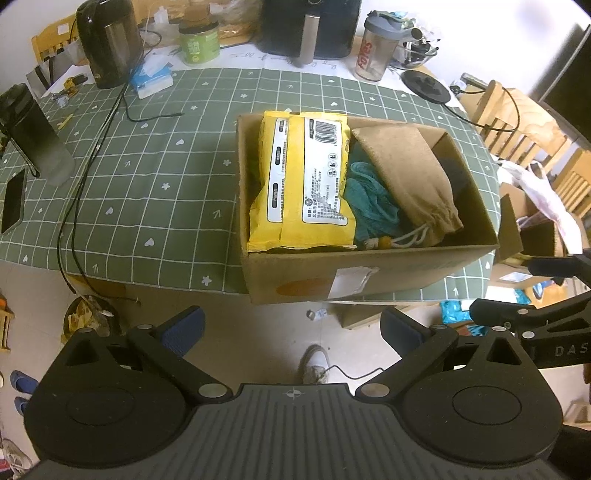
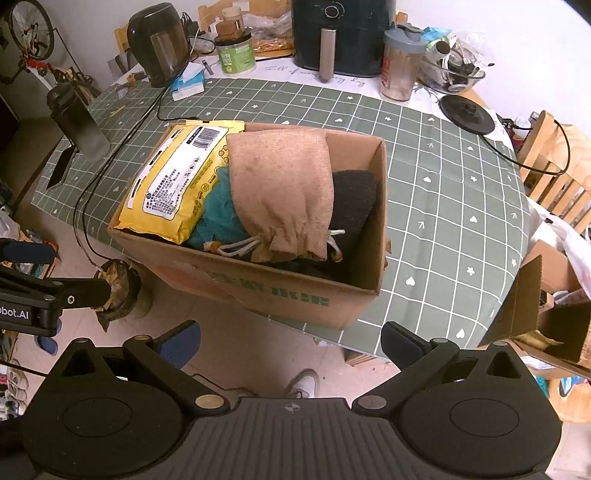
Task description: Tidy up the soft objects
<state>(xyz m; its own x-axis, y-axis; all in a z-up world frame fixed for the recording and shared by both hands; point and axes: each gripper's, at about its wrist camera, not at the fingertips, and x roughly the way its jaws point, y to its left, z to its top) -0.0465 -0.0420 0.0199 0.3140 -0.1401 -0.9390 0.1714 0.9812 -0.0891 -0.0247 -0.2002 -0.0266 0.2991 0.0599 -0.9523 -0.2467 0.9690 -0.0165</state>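
Note:
A cardboard box (image 1: pixel 369 273) (image 2: pixel 258 284) sits at the near edge of the green checked table. Inside lie a yellow wipes pack (image 1: pixel 303 177) (image 2: pixel 173 181), a teal cloth (image 1: pixel 369 195) (image 2: pixel 218 214), a tan drawstring pouch (image 1: pixel 410 173) (image 2: pixel 284 184) and a dark cloth (image 2: pixel 354 199). My left gripper (image 1: pixel 291 328) hangs open below the box's front, off the table. My right gripper (image 2: pixel 291 339) is open too, in front of the box's near corner. Both hold nothing. The right gripper's fingers (image 1: pixel 532 314) show at the left wrist view's right edge.
At the back of the table stand a kettle (image 1: pixel 107 40), a green jar (image 1: pixel 199 40), an air fryer (image 1: pixel 310 26) and a shaker bottle (image 1: pixel 376 48). A dark bottle (image 1: pixel 33 136), a phone (image 1: pixel 13 201) and cables lie left. Wooden chairs (image 1: pixel 517 122) and another carton (image 2: pixel 554 325) stand right.

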